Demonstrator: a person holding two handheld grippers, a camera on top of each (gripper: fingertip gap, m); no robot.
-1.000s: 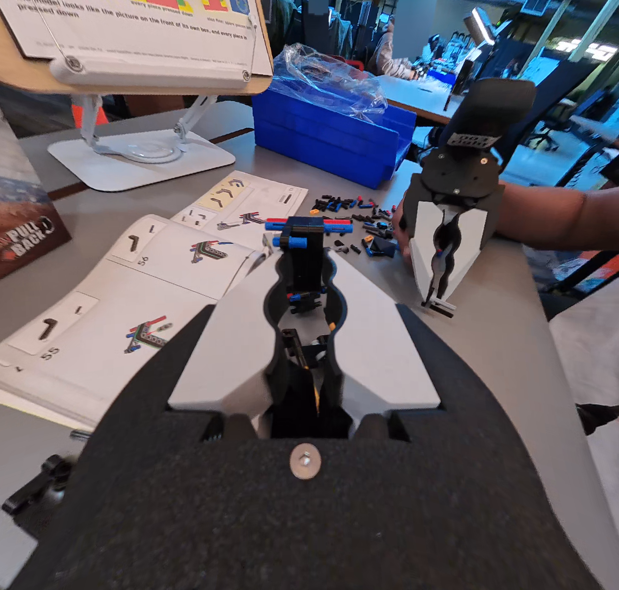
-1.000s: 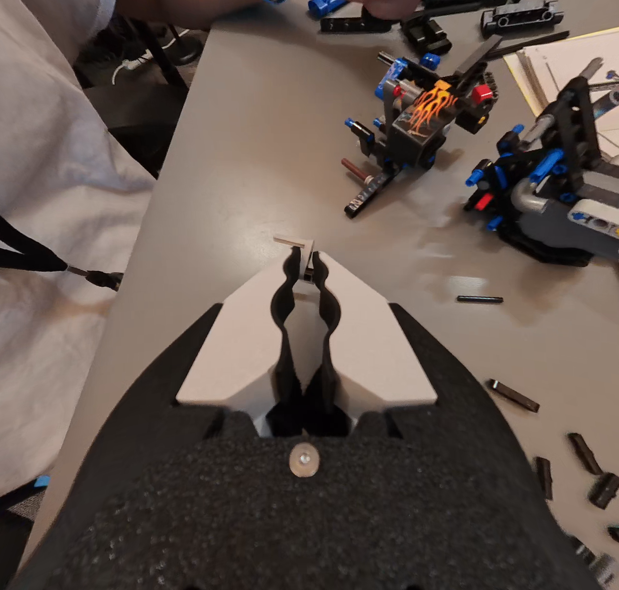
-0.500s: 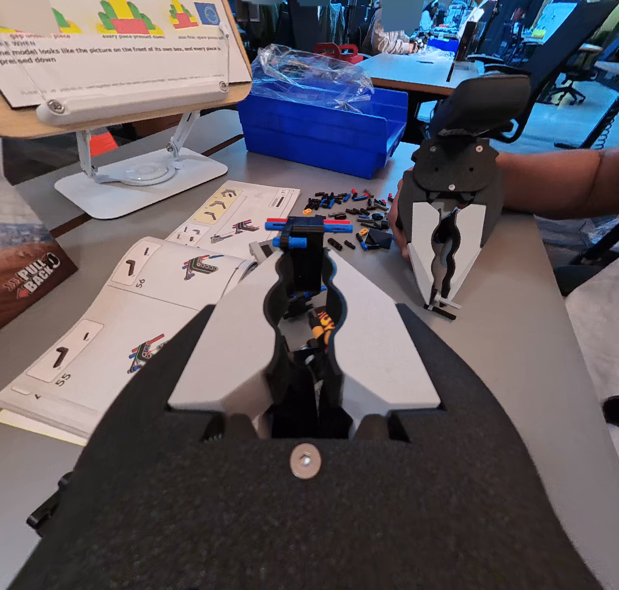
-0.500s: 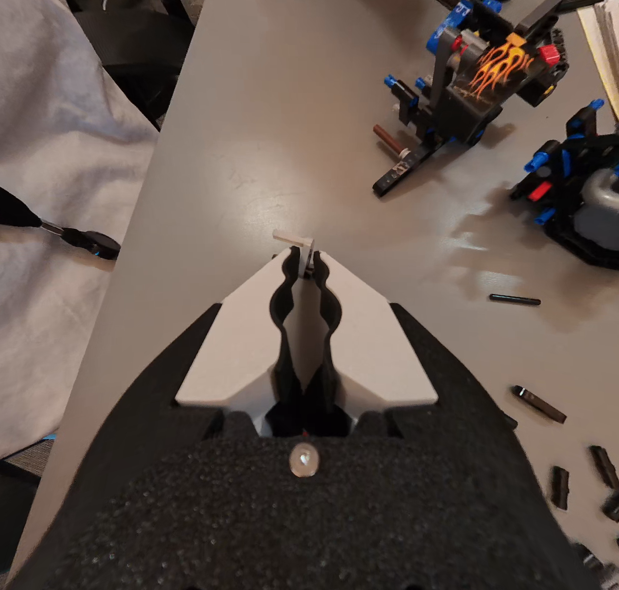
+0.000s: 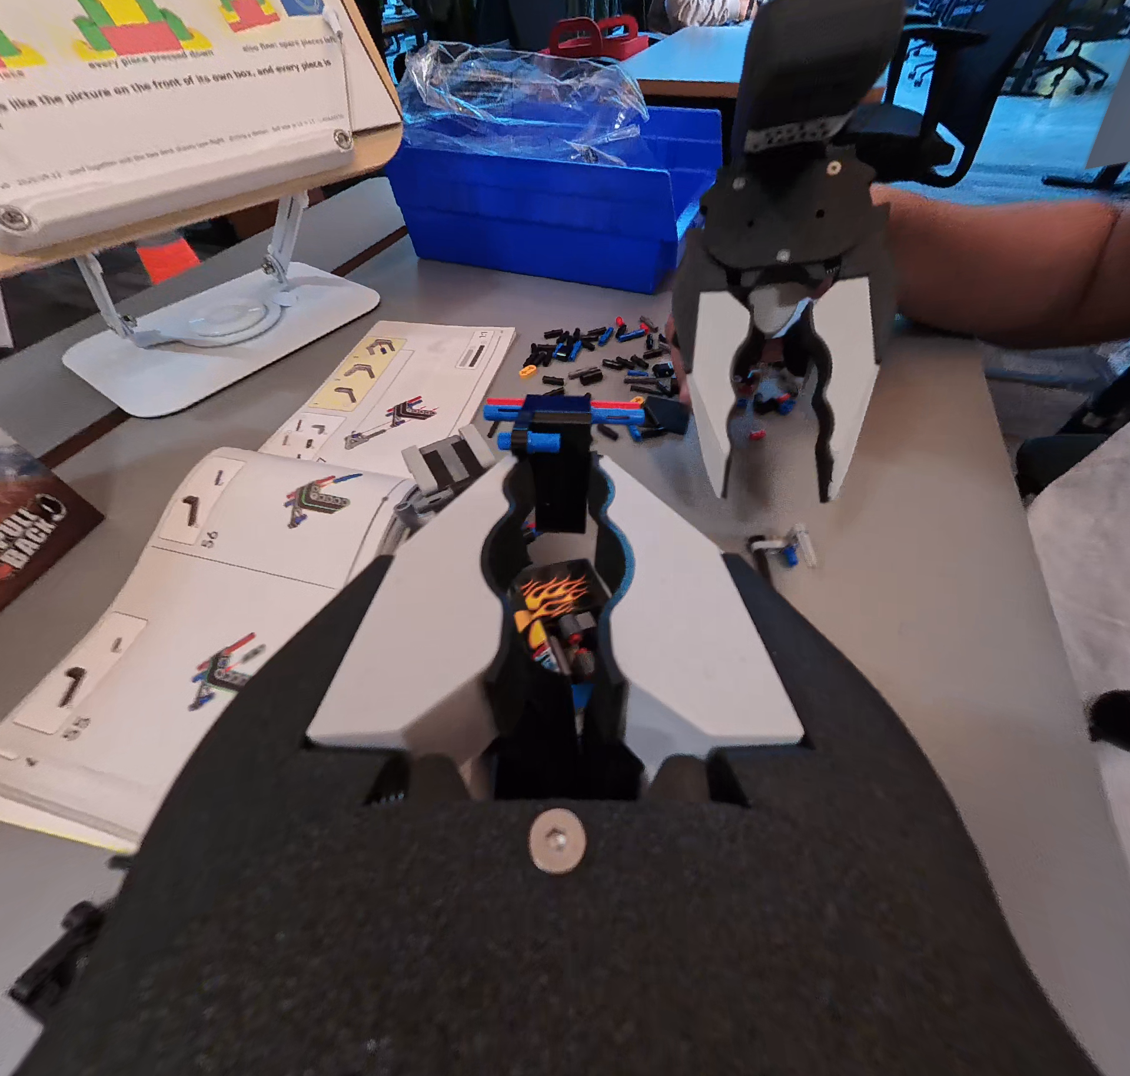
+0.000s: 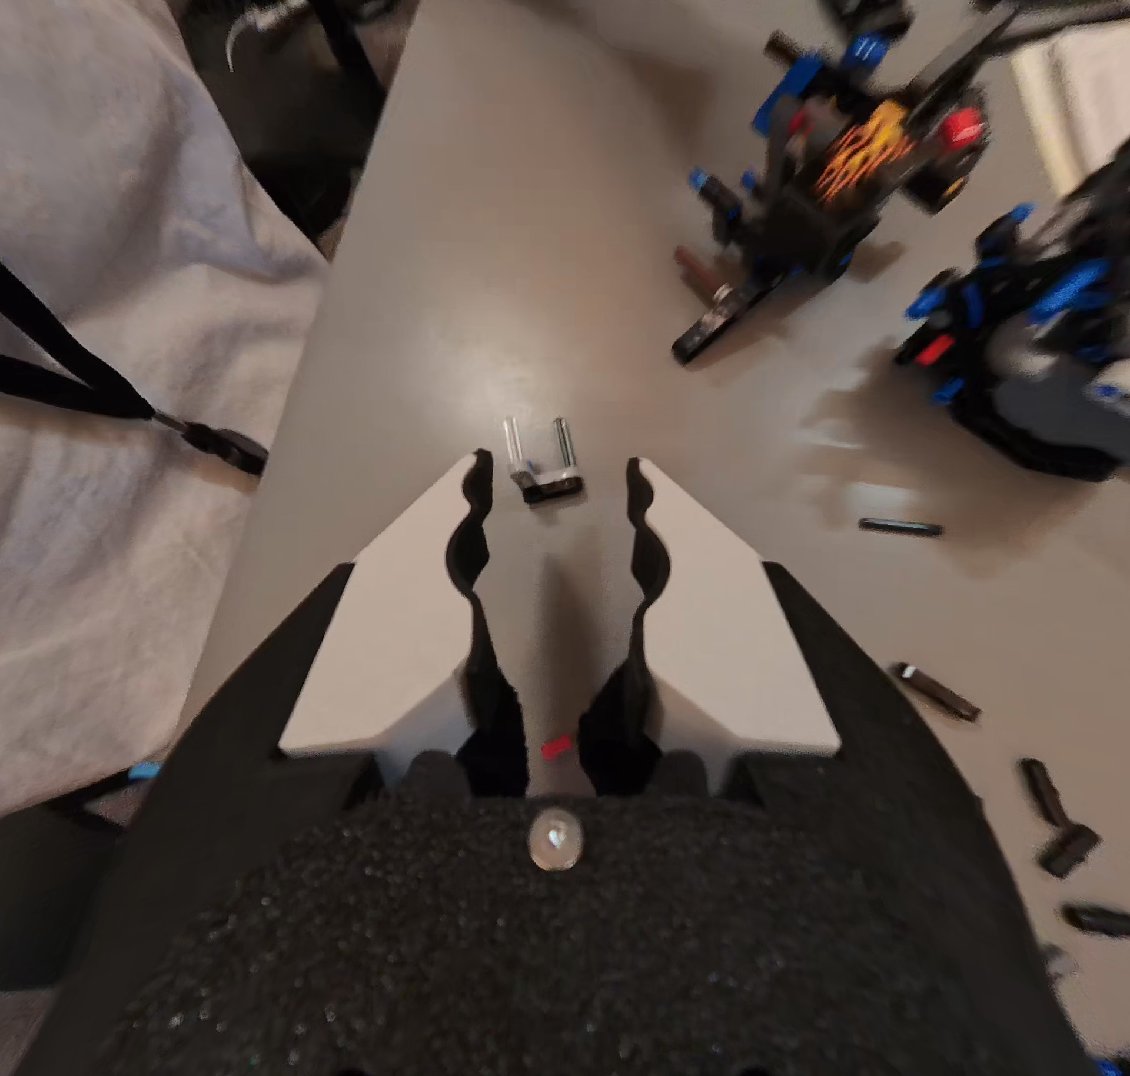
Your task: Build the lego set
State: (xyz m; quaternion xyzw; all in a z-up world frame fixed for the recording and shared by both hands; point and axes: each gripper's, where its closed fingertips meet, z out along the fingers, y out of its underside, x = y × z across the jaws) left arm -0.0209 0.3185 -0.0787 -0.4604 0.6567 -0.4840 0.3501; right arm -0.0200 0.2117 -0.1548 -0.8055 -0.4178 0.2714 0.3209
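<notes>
Print shows on 3 things, far left: instruction sheet (image 5: 171,69) on its stand, open booklet (image 5: 202,588) w/ step nos., brown box (image 5: 36,533) w/ logo.

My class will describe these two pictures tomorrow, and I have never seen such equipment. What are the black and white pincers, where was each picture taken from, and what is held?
There is no robot: a person holds a two-finger pincer tool in each hand, each carrying a camera that looks along its fingers. One picture comes from the left gripper, the other from the right gripper. The left gripper is shut on a black Lego piece with blue and red pins. The right gripper is open and empty; a small black part with white pins lies on the grey table just beyond its tips. Nearby: a black model with a flame sticker, a grey and blue assembly, an open instruction booklet and loose pins.
</notes>
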